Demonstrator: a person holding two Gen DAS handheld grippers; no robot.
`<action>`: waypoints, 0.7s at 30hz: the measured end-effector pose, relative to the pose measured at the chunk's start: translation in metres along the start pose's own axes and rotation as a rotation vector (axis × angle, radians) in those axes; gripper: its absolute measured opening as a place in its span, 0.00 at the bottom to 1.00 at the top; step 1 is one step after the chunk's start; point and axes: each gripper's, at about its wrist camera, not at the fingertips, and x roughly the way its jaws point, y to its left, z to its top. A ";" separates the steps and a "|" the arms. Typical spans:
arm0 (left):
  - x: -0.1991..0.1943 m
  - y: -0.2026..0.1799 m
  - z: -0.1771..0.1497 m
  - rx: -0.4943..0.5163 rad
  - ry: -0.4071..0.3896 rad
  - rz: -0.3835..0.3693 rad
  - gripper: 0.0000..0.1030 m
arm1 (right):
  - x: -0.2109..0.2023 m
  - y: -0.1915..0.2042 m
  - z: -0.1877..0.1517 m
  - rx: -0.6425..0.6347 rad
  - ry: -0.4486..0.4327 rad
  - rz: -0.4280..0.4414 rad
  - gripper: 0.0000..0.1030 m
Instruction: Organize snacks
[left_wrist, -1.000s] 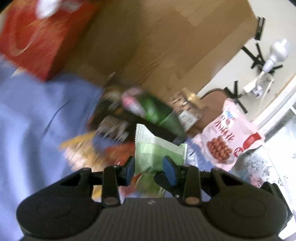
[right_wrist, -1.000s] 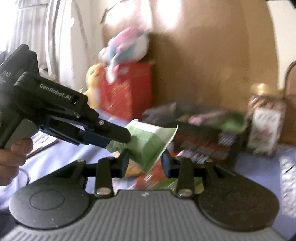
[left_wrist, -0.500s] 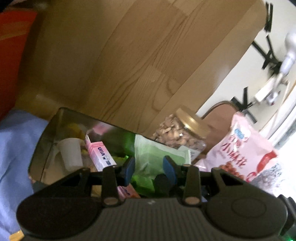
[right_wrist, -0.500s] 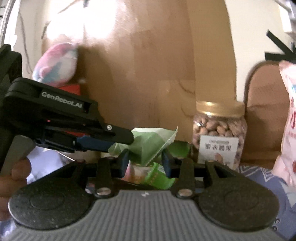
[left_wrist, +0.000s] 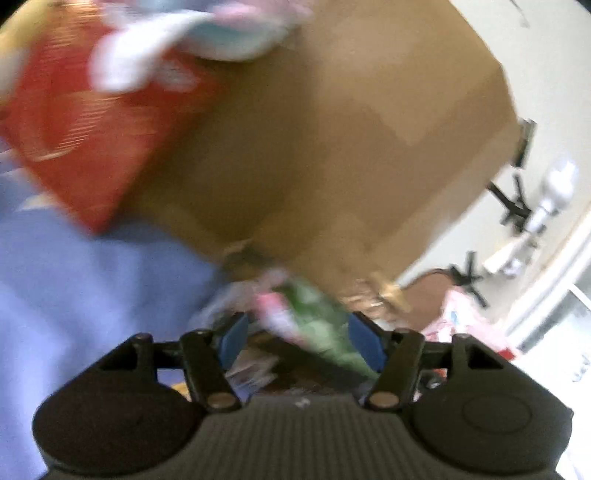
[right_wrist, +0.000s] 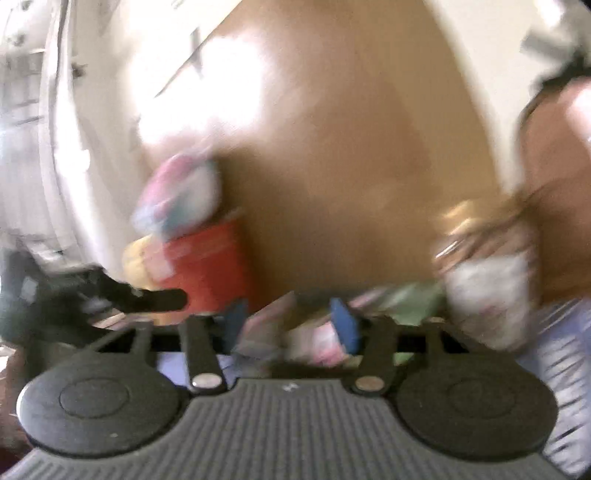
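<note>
Your left gripper (left_wrist: 301, 341) is opening, fingers apart and gripping nothing; blurred green and pink snack packets (left_wrist: 314, 325) lie beyond them. Your right gripper (right_wrist: 291, 325) is closing, nothing clearly clamped; a nut jar (right_wrist: 487, 280) stands beyond its right finger.

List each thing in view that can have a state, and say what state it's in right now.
Left tongs: opening, nothing gripped; blurred green packet lies beyond them.
Right tongs: closing, pads apart, nothing clearly gripped.
Nut jar: upright, gold lid on.
Red box: upright, a soft toy on top.
Snack tray: too blurred to tell.
</note>
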 end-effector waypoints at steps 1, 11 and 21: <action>-0.008 0.010 -0.006 -0.018 0.007 0.026 0.60 | 0.005 0.005 -0.004 0.006 0.055 0.039 0.33; -0.023 0.041 -0.039 0.044 0.017 0.137 0.60 | 0.057 0.074 -0.064 -0.195 0.387 0.065 0.55; -0.024 0.043 -0.045 0.083 0.013 0.140 0.60 | 0.044 0.097 -0.078 -0.423 0.481 0.056 0.47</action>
